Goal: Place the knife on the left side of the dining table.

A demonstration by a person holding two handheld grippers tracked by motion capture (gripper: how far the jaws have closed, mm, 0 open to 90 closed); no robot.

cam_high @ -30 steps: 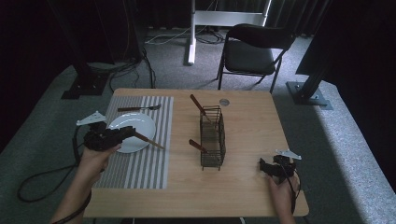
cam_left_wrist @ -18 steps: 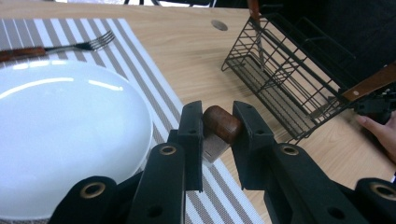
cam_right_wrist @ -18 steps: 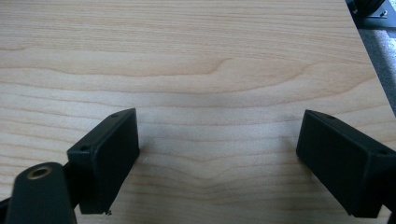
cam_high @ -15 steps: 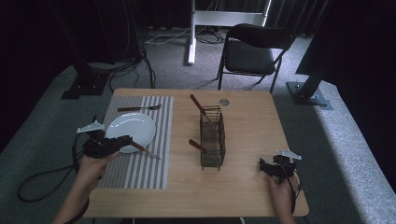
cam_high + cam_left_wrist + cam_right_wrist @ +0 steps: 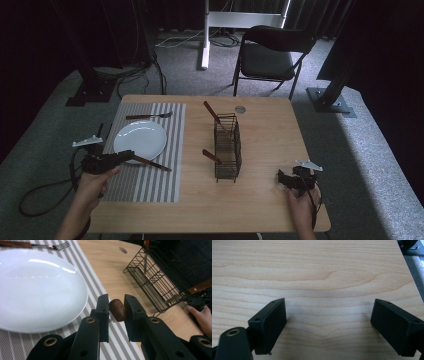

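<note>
My left gripper (image 5: pixel 126 155) (image 5: pixel 116 302) is shut on a utensil with a brown wooden handle (image 5: pixel 152 164) (image 5: pixel 118 310). It holds the utensil low over the striped placemat (image 5: pixel 150 182), just off the front edge of the white plate (image 5: pixel 140 139) (image 5: pixel 37 290). The handle points away toward a black wire rack (image 5: pixel 227 147) (image 5: pixel 160 282). A fork (image 5: pixel 147 116) (image 5: pixel 32 244) lies beyond the plate. My right gripper (image 5: pixel 282 177) (image 5: pixel 328 315) is open over bare wood near the table's front right corner, with nothing between its jaws.
Two more brown-handled utensils (image 5: pixel 212 114) (image 5: pixel 212 156) stick out of the rack's left side. A small round hole (image 5: pixel 240 109) sits in the tabletop behind the rack. A black chair (image 5: pixel 272 50) stands past the table's far edge.
My left gripper has drawn back toward the person and to the left with the utensil, from over the plate to off its front edge. The right gripper has stayed put.
</note>
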